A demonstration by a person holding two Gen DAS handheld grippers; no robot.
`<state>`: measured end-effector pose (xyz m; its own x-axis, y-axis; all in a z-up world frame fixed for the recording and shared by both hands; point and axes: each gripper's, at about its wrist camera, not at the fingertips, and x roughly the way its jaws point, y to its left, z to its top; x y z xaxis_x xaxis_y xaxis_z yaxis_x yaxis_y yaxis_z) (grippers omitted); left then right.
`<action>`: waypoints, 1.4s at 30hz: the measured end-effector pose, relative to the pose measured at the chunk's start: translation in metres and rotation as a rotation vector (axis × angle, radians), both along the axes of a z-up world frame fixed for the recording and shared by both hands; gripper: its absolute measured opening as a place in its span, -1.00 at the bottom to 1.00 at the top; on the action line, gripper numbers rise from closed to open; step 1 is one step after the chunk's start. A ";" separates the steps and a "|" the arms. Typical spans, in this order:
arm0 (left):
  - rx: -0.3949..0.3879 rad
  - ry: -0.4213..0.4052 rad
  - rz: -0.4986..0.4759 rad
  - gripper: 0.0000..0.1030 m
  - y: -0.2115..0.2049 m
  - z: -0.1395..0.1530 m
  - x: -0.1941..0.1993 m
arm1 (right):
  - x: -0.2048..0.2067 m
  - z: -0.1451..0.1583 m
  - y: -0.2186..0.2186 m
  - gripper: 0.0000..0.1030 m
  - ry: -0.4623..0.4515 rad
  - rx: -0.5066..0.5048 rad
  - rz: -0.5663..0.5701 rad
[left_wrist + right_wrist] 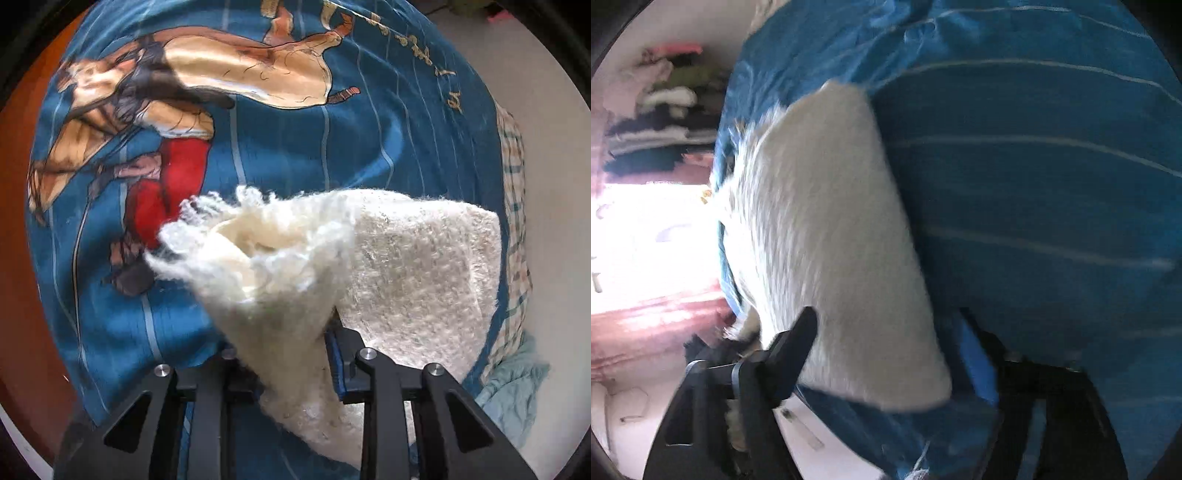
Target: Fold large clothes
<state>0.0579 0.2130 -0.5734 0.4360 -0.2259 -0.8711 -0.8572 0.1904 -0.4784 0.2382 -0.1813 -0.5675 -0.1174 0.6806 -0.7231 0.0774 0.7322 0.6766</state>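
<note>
A fluffy cream-white woollen garment with a fringed, tufted edge (332, 266) is seen lying on a blue striped bedsheet printed with a cartoon figure in tan and red (280, 147). The pile is shaggy and loose; the folded part forms a thick, soft-cornered slab.

Left gripper (295, 354): black jaws are drawn close together and clamped on a bunched cone of the garment, which rises from between them. A blue pad is noted on one finger.

Right gripper (897, 332): jaws are held wide apart, the folded garment (831, 240) lying between them; the pads are not seen pressing on it. This view is blurred.

Around: a checked cloth (515, 206) and a pale blue crumpled cloth (517, 384) at the sheet's edge; a stack of folded clothes (661, 122) by a pale wall.
</note>
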 end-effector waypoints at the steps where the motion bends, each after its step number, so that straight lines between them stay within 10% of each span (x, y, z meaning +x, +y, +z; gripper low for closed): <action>1: 0.001 -0.011 -0.017 -0.54 0.001 0.001 0.001 | 0.005 -0.012 0.001 0.57 0.016 0.037 -0.007; 6: -0.024 -0.040 -0.060 -0.25 0.006 -0.002 0.010 | 0.029 -0.073 0.035 0.62 0.171 0.341 0.050; 13: -0.015 -0.085 -0.033 -0.07 0.015 -0.012 0.017 | 0.039 -0.078 0.093 0.42 0.138 0.459 0.145; 17: 0.084 -0.103 -0.054 -0.57 0.013 0.005 0.028 | 0.033 -0.070 0.094 0.15 0.122 0.492 0.111; 26: 0.166 -0.187 -0.116 -0.65 0.020 0.068 0.056 | 0.063 -0.003 0.102 0.06 0.010 0.605 0.089; 42: 0.148 -0.416 -0.301 -0.65 0.024 0.123 0.358 | 0.315 0.051 0.080 0.06 -0.173 0.684 -0.110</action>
<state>0.4162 0.2374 -0.4499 0.6865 -0.2822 -0.6702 -0.4979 0.4893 -0.7160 0.5532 -0.1013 -0.5169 0.0558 0.9897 -0.1322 -0.0233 0.1337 0.9908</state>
